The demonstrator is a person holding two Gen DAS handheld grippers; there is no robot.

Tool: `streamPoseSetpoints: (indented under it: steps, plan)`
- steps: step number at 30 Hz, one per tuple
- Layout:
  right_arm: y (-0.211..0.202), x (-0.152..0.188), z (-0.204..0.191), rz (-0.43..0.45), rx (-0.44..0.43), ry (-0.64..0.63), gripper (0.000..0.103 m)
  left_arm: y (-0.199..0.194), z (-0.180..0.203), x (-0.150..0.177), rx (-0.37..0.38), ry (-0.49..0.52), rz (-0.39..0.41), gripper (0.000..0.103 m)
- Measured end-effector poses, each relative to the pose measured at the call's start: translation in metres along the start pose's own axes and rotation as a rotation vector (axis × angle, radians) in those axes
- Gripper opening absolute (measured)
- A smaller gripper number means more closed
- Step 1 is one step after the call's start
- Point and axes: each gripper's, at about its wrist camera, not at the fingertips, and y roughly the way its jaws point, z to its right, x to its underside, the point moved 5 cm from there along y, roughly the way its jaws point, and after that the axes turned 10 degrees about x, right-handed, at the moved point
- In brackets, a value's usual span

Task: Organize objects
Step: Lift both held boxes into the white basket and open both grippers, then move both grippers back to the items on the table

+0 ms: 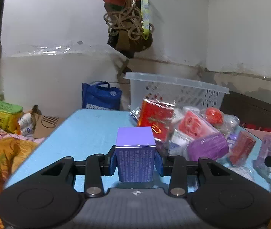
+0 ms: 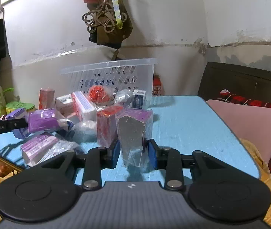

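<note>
Purple box (image 1: pixel 135 154) upright between left hand-held gripper (image 1: pixel 136 162) pads

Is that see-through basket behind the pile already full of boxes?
No: through the holes of the clear basket no boxes show inside it, and the wrapped boxes lie heaped on the blue table in front.

Print on the purple box (image 1: pixel 135 160) is too blurred to read. The clear basket (image 1: pixel 175 93) hides its lower half behind the wrapped packets (image 1: pixel 192 129), themselves smeared. The wrapped box (image 2: pixel 135 133) blurs under crinkled film, and the blue surface (image 2: pixel 188 126) vanishes beneath both tool bodies.
</note>
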Motion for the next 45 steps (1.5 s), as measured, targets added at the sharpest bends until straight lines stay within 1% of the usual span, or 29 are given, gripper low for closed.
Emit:
streamPoseSetpoints:
  steps: [5, 10, 13, 17, 19, 21, 22, 24, 25, 27, 29, 31, 33, 35, 36, 37, 38, 39, 40, 41, 42, 43, 44, 45]
  plan:
    - [0.001, -0.006, 0.006, 0.014, 0.011, 0.002, 0.035, -0.003, -0.005, -0.003, -0.003, -0.002, 0.015, 0.043]
    - [-0.003, -0.024, 0.008, 0.051, 0.007, -0.006, 0.035, -0.011, -0.007, -0.02, -0.008, 0.034, 0.056, 0.043]
    - [-0.002, -0.047, 0.004, 0.088, -0.01, -0.032, 0.035, -0.014, -0.008, -0.043, 0.019, 0.045, 0.083, 0.043]
    - [0.009, -0.089, -0.004, 0.143, -0.037, -0.051, 0.035, -0.004, 0.002, -0.095, 0.062, 0.094, 0.141, 0.043]
    - [0.02, -0.118, -0.011, 0.18, -0.062, -0.052, 0.035, 0.01, 0.008, -0.126, 0.096, 0.101, 0.157, 0.043]
    - [0.036, -0.143, -0.019, 0.2, -0.093, -0.046, 0.035, 0.031, 0.016, -0.15, 0.108, 0.117, 0.15, 0.043]
    - [0.048, -0.152, -0.023, 0.193, -0.099, -0.047, 0.035, 0.047, 0.02, -0.163, 0.114, 0.123, 0.136, 0.043]
    - [0.075, -0.166, -0.029, 0.17, -0.1, -0.051, 0.035, 0.082, 0.024, -0.179, 0.136, 0.097, 0.079, 0.043]
    - [0.087, -0.171, -0.034, 0.159, -0.107, -0.066, 0.035, 0.094, 0.025, -0.182, 0.142, 0.095, 0.06, 0.043]
    - [0.106, -0.176, -0.041, 0.134, -0.092, -0.094, 0.035, 0.12, 0.028, -0.188, 0.123, 0.102, 0.022, 0.043]
    - [0.115, -0.179, -0.042, 0.118, -0.104, -0.087, 0.035, 0.135, 0.028, -0.188, 0.133, 0.09, 0.001, 0.043]
    - [0.12, -0.182, -0.042, 0.121, -0.114, -0.077, 0.035, 0.143, 0.029, -0.187, 0.115, 0.097, -0.002, 0.043]
    - [0.122, -0.183, -0.044, 0.134, -0.105, -0.095, 0.035, 0.151, 0.028, -0.186, 0.116, 0.09, -0.001, 0.043]
    - [0.126, -0.183, -0.046, 0.158, -0.109, -0.104, 0.035, 0.157, 0.026, -0.184, 0.11, 0.081, 0.009, 0.043]
    - [0.127, -0.184, -0.046, 0.174, -0.11, -0.107, 0.036, 0.158, 0.027, -0.184, 0.11, 0.08, 0.019, 0.045]
    - [0.13, -0.183, -0.046, 0.2, -0.112, -0.111, 0.041, 0.16, 0.026, -0.183, 0.111, 0.081, 0.029, 0.061]
    - [0.133, -0.184, -0.048, 0.217, -0.115, -0.117, 0.05, 0.165, 0.025, -0.182, 0.1, 0.082, 0.033, 0.084]
    - [0.136, -0.181, -0.049, 0.224, -0.118, -0.129, 0.065, 0.169, 0.024, -0.18, 0.081, 0.079, 0.032, 0.089]
    - [0.137, -0.18, -0.05, 0.24, -0.104, -0.136, 0.073, 0.17, 0.021, -0.178, 0.066, 0.075, 0.031, 0.089]
    - [0.135, -0.177, -0.05, 0.26, -0.082, -0.143, 0.077, 0.168, 0.019, -0.175, 0.067, 0.07, 0.026, 0.089]
    - [0.13, -0.173, -0.048, 0.275, -0.071, -0.141, 0.087, 0.163, 0.016, -0.172, 0.082, 0.06, 0.032, 0.089]
    - [0.122, -0.169, -0.044, 0.286, -0.073, -0.126, 0.093, 0.153, 0.014, -0.169, 0.097, 0.053, 0.044, 0.089]
    - [0.114, -0.166, -0.041, 0.286, -0.074, -0.107, 0.095, 0.137, 0.011, -0.165, 0.11, 0.048, 0.071, 0.089]
    - [0.098, -0.157, -0.035, 0.283, -0.078, -0.072, 0.1, 0.121, 0.009, -0.161, 0.122, 0.041, 0.098, 0.089]
